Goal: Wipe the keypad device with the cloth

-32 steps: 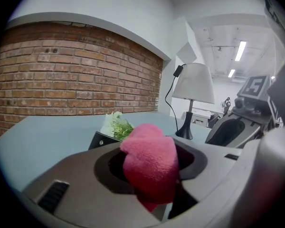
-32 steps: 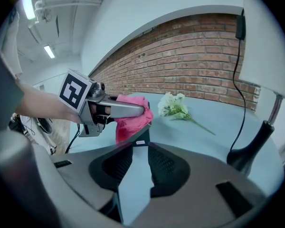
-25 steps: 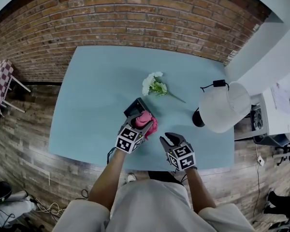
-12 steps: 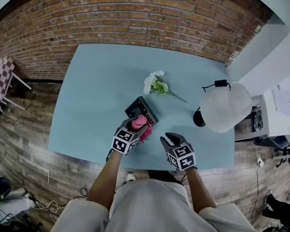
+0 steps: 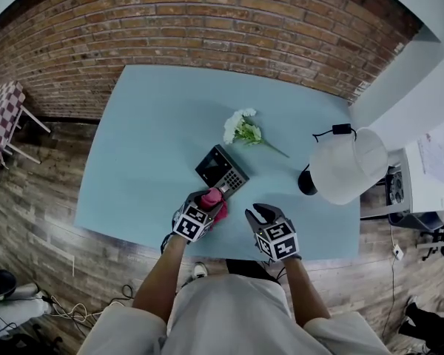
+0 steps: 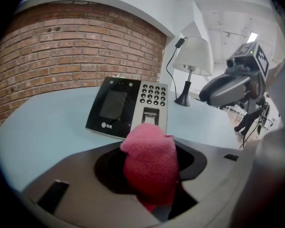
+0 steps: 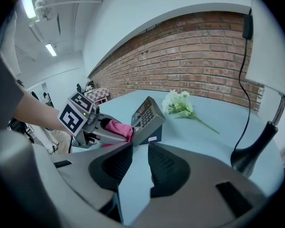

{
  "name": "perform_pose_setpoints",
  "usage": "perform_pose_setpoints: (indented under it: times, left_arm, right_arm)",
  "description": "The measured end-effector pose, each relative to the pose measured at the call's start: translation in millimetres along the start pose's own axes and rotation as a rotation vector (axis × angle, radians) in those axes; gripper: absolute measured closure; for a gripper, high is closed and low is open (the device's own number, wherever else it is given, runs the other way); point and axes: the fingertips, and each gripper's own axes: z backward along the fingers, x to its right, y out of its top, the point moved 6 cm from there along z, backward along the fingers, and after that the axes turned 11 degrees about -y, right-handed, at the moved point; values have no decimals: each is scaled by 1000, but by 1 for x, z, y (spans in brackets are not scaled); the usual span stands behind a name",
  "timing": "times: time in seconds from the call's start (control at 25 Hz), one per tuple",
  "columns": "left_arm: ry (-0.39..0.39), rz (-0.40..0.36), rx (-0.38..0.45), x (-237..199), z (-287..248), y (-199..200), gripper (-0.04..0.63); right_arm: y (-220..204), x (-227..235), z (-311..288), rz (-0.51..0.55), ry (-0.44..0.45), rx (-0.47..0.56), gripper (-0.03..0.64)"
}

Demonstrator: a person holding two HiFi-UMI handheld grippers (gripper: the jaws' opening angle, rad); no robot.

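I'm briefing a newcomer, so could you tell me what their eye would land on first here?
The pink cloth clamped in the left gripper, beside the keypad device on the blue table. Beyond it lie white flowers, and a white lamp stands at the table's right.

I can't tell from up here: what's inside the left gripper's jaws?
A bunched pink cloth, gripped by the left gripper. The cloth covers the jaw tips, so how it is pinched underneath cannot be seen.

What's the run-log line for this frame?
left tongs: shut on pink cloth | position: at near edge of keypad device | right tongs: open, empty
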Motion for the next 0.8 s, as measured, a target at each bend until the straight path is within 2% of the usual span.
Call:
perform_pose_setpoints:
  times: [0.12,0.2,0.44,0.68,0.8]
  left_arm:
    - [12,-15,-58,6,-2,-11,367]
    - [16,-9,-62,7,-2,-12,367]
    - [19,30,-25,11,11,-14,364]
    - [63,64,23,13,40,-22,362]
    - [88,60,56,17,59,-20,362]
  right_arm:
    - [0,0,1,1,-4,-6,489]
    - [-1,2,1,-2,-7,-9,489]
    - [1,2,5,-18,-25,-1,489]
    - [12,-4,14,-40,-51,36,489]
    - [15,-10,20,-15,-62,52,489]
